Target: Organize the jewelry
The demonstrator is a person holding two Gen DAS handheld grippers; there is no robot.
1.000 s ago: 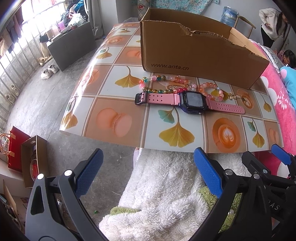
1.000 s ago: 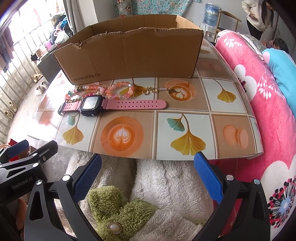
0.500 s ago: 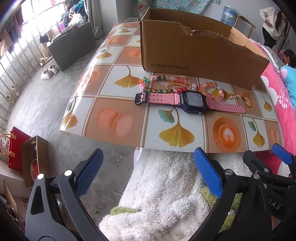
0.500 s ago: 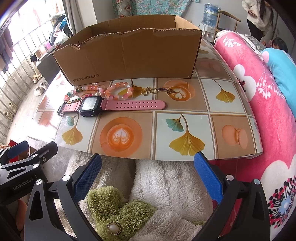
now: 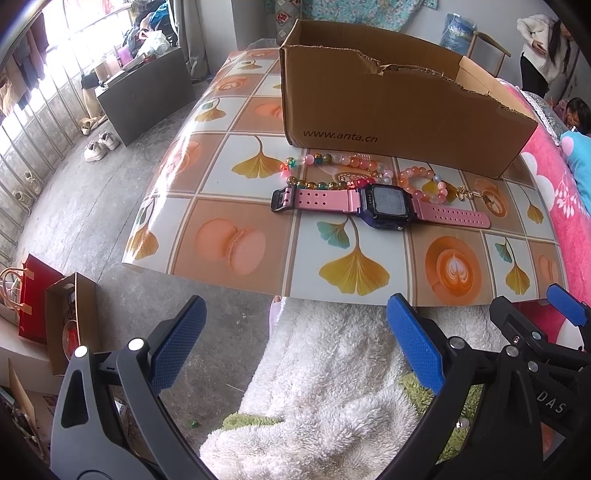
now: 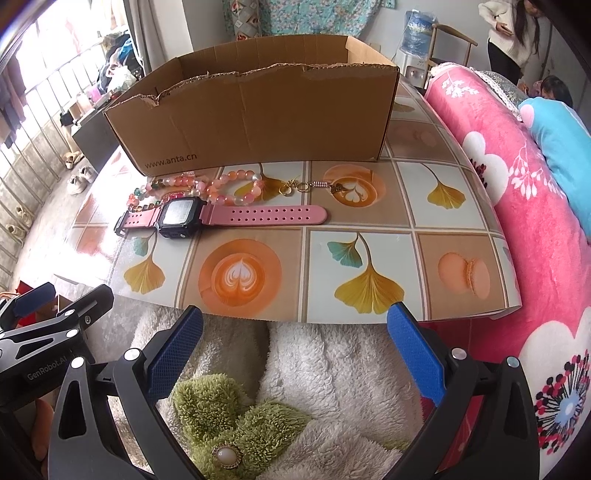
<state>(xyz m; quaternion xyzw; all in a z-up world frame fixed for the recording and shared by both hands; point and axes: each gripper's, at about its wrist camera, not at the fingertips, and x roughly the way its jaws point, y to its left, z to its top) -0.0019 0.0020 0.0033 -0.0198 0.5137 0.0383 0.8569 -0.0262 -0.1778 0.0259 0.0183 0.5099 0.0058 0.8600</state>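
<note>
Across the middle of both frames the watch (image 5: 384, 206), two bead bracelets (image 5: 332, 171) and a small chain (image 6: 314, 186) lie on the table (image 6: 369, 258) before the box (image 6: 258, 114), none packed, while both grippers (image 5: 291, 347) (image 6: 295, 350) hover apart, empty.

This is a lived-in room of a home, used as bedroom and living space at once. A bed with a pink flowered blanket (image 6: 517, 192) runs along one side of the worktop (image 6: 369, 258), which wears a household oilcloth printed with ginkgo leaves and coffee cups. Shoes (image 5: 98, 146) lie on the bare concrete floor (image 5: 74, 206) near a barred window (image 5: 33, 122) where clothes hang. A water dispenser (image 6: 415, 40) and a wooden chair (image 6: 452, 44) stand by the far wall, and a person (image 6: 511, 33) stands close to them.
</note>
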